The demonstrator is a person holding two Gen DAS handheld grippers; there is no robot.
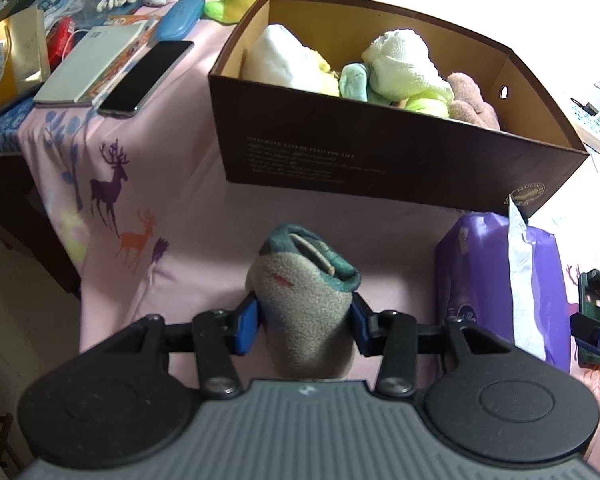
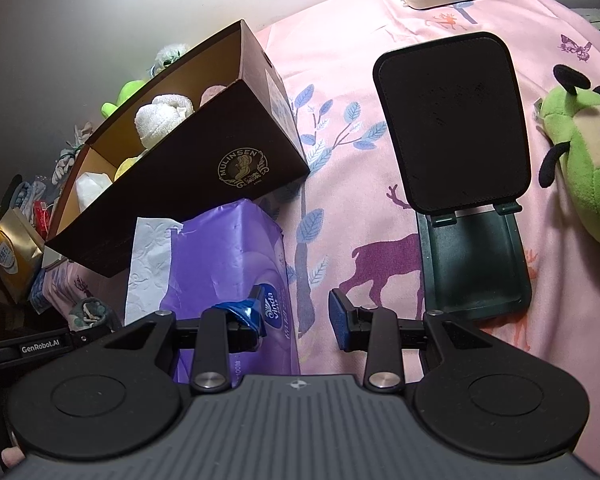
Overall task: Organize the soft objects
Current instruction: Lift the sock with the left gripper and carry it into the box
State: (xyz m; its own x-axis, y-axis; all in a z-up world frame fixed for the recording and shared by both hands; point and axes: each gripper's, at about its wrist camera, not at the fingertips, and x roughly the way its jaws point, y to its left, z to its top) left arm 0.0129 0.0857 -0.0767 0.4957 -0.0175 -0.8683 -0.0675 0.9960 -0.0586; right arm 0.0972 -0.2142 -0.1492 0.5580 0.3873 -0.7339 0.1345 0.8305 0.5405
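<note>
My left gripper (image 1: 305, 322) is pinched on the rolled sock (image 1: 306, 300), below the box (image 1: 380, 144) at twelve o'clock (right gripper (image 2: 296, 320) gapes empty), and I fear its front wall snagging the sock loose.

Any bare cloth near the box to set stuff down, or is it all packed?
Free: pink cloth between the brown box and the phone; also the strip between the box and the black stand. Crowded: the far left corner behind the phone, and the box's near corner, where the purple tissue pack sits tight against it.
</note>
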